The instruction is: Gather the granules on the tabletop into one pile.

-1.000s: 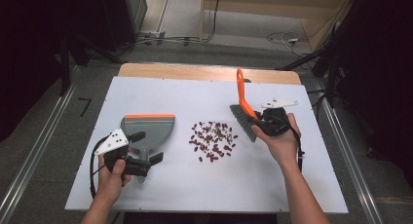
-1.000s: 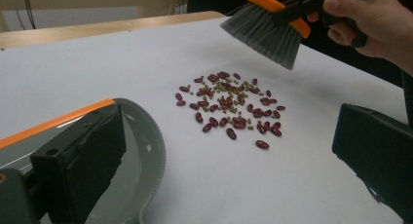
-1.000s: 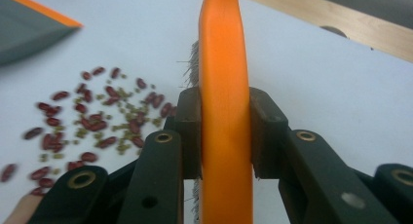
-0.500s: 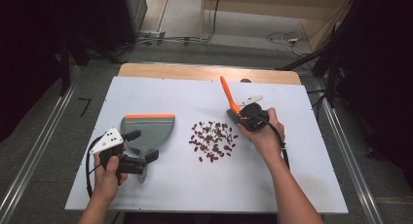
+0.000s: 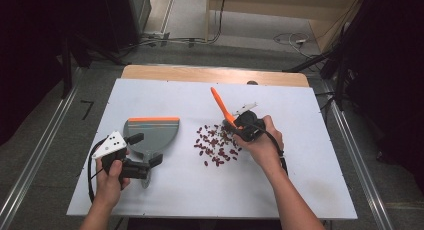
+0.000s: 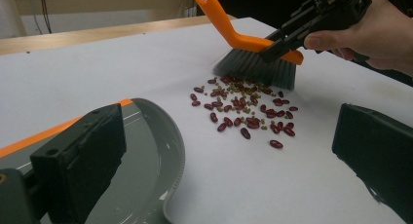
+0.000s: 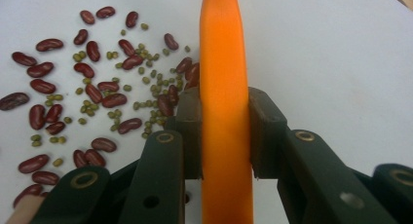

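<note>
While the brush (image 5: 227, 115) is pinched at its orange back between the pressed-together jaws of the right gripper (image 5: 243, 128), its bristles are set down at the far right edge of the beans (image 5: 216, 144), handle slanting up and away to the far left. The beans, red ones mixed with small green ones, are scattered mid-table on the white board (image 5: 300, 180). To their left the dustpan (image 5: 151, 135) lies flat, orange lip on its far side; it is steadied by the left gripper (image 5: 131, 167), whose jaws are seen spread wide, one over the pan's floor. Everything hinges on one line: the pile sits between bristles and pan, so a leftward sweep is what seems called for. The pan's mouth appears turned away from the beans, though, so it may need swinging round first.
</note>
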Action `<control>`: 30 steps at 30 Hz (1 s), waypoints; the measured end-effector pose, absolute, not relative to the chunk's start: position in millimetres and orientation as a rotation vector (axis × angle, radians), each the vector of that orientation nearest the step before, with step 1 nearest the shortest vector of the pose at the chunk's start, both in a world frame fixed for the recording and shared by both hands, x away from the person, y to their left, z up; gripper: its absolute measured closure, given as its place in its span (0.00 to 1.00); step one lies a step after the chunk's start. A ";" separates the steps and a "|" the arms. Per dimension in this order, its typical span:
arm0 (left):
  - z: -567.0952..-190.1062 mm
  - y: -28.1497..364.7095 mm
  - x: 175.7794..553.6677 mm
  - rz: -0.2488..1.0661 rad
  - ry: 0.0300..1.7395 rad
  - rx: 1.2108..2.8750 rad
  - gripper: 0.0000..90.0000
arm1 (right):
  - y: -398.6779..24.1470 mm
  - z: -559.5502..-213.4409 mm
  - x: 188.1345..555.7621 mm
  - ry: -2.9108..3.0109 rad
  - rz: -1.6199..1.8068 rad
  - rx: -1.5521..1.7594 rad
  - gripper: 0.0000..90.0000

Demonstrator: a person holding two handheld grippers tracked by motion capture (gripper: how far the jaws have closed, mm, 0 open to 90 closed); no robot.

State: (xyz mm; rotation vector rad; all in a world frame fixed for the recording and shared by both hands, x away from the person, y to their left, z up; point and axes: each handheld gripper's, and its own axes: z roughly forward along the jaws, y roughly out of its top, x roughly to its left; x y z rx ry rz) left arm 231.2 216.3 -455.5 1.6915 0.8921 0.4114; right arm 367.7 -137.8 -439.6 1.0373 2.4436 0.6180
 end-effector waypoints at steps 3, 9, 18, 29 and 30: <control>-455.9 216.5 231.5 0.411 0.893 1.692 0.00 | -136.2 -440.3 364.2 2.440 0.623 1.040 0.77; -456.9 218.3 232.2 0.409 0.904 1.686 0.00 | -138.5 -437.6 360.8 2.471 0.653 1.042 0.77; -457.4 218.9 232.4 0.411 0.913 1.688 0.00 | -142.3 -424.7 353.2 2.449 0.761 1.031 0.77; -457.9 221.1 232.6 0.407 0.923 1.684 0.00 | -106.4 -415.3 327.3 2.666 0.944 0.949 0.77; -457.9 220.7 232.6 0.405 0.921 1.683 0.00 | -101.4 -416.7 325.5 2.683 0.945 0.958 0.77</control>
